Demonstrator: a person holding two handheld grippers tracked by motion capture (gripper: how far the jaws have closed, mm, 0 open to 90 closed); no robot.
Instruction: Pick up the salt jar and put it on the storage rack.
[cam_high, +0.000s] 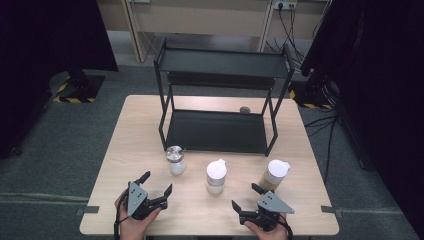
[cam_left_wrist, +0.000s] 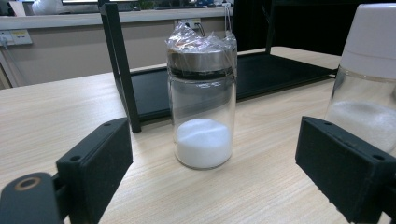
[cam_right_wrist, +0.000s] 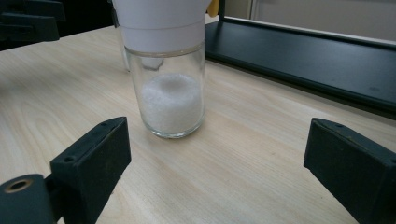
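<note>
Jar (cam_left_wrist: 201, 98) just ahead of left hand-held gripper (cam_left_wrist: 215, 158) | jaws apart, empty

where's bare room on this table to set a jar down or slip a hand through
Free: the tabletop left of the black rack, the strip right of it, and the rack's lower shelf. Crowded: the front row, where the metal-lidded jar, middle white-capped jar and brown-filled jar stand with modest gaps, the open left gripper and right gripper just before them.

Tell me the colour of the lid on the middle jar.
White, on the middle jar; the right gripper view shows it best.
</note>
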